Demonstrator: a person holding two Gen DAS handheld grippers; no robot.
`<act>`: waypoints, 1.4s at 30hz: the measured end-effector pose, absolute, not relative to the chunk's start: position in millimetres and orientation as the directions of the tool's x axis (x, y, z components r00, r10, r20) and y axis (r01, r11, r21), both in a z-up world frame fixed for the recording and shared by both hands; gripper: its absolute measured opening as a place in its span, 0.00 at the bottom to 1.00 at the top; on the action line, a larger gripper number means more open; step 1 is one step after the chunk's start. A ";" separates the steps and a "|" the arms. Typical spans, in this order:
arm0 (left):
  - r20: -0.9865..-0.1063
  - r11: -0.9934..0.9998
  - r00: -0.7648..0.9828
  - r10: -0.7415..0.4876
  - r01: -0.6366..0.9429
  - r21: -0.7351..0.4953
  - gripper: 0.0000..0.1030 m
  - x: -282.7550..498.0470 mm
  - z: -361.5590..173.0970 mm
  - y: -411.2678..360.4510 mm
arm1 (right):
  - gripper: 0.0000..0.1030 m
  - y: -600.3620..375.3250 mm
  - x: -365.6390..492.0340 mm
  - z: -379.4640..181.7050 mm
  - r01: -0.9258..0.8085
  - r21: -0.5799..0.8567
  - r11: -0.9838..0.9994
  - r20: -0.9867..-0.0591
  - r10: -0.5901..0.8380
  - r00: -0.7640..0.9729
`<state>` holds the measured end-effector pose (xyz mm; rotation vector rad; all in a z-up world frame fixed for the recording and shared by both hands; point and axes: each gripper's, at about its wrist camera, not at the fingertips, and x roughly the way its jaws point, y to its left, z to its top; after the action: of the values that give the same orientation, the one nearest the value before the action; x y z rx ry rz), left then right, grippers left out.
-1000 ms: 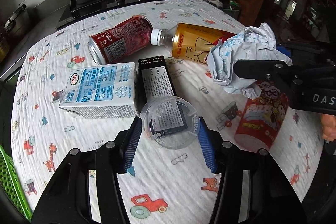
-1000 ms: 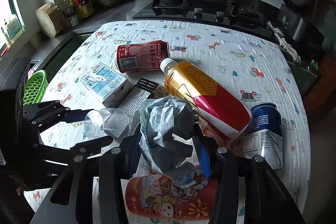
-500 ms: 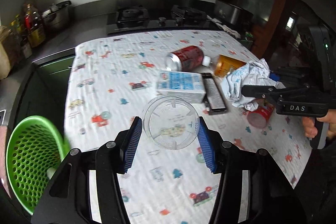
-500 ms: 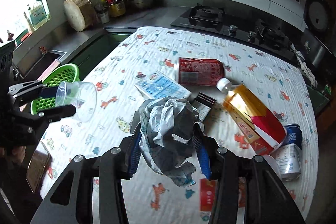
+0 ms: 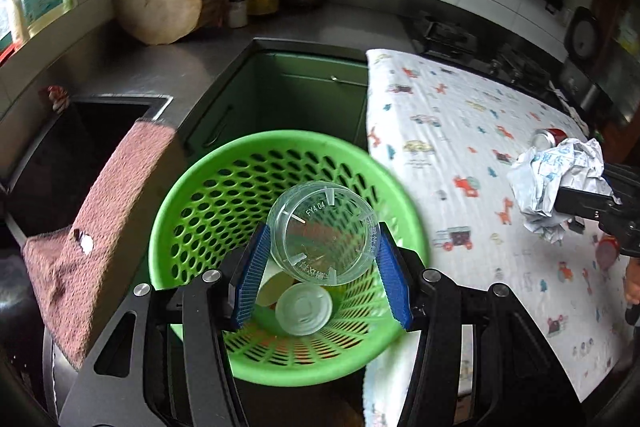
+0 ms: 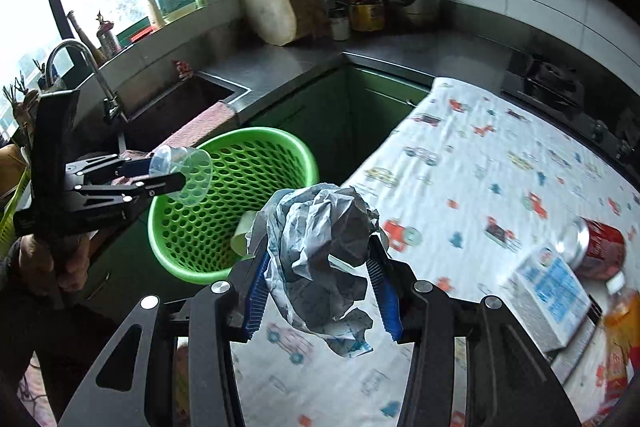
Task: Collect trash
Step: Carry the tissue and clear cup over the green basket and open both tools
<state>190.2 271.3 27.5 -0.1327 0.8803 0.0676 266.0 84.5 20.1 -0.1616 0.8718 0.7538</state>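
Two pieces of trash are in our jaws at once: the left gripper (image 5: 322,261) is clamped on a clear plastic cup (image 5: 323,231), its blue pads pressing the cup's sides, and the right gripper (image 6: 320,291) is closed tight on a crumpled paper wad (image 6: 320,255). From the left wrist view the cup hangs directly over the mouth of the green basket (image 5: 192,187), which stands off the desk's near left corner, beside the sink (image 6: 168,103); its axis points down along our fingers into the basket, where a lid and other scraps already lie. The wad is above the cloth-covered desk (image 6: 500,163), just short of that edge, with the basket ahead and to its left. So we judge the left hand the nearer one, placed to let go first. A red can (image 6: 600,247), a milk carton (image 6: 552,287) and a bottle (image 6: 616,311) remain on the desk's right side.
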 end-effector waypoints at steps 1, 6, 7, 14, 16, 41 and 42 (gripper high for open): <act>-0.780 0.988 0.626 0.016 -0.131 -0.085 0.51 189.0 22.0 280.4 | 0.44 100.3 267.8 16.6 -0.667 0.176 0.724 -0.744 0.542 0.391; -0.809 0.980 0.587 0.043 -0.182 -0.080 0.51 182.9 -5.3 309.0 | 0.44 165.7 281.2 -6.3 -0.694 0.190 0.694 -0.770 0.544 0.333; -0.813 0.979 0.580 0.046 -0.188 -0.079 0.51 182.0 -9.9 312.6 | 0.44 174.4 283.4 -11.3 -0.694 0.196 0.693 -0.776 0.542 0.322; -0.835 0.976 0.548 0.045 -0.201 -0.080 0.51 188.2 -30.2 320.8 | 0.59 205.3 299.4 -35.1 -0.678 0.212 0.703 -0.800 0.524 0.293; -0.839 0.976 0.542 0.041 -0.201 -0.082 0.51 192.0 -32.9 321.3 | 0.62 205.1 301.7 -35.7 -0.673 0.210 0.709 -0.800 0.520 0.299; -0.902 0.980 0.431 0.012 -0.184 -0.075 0.52 281.1 -74.9 279.6 | 0.80 -32.1 294.5 -8.9 -0.460 0.035 0.887 -0.813 0.293 0.504; -0.904 0.980 0.427 0.010 -0.183 -0.075 0.54 282.4 -75.3 278.0 | 0.80 -45.7 295.9 -7.8 -0.437 0.029 0.899 -0.813 0.276 0.512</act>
<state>282.4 278.0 -75.3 -0.1717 1.1245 0.1216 295.9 -45.7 -7.8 -0.1887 0.9403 0.4319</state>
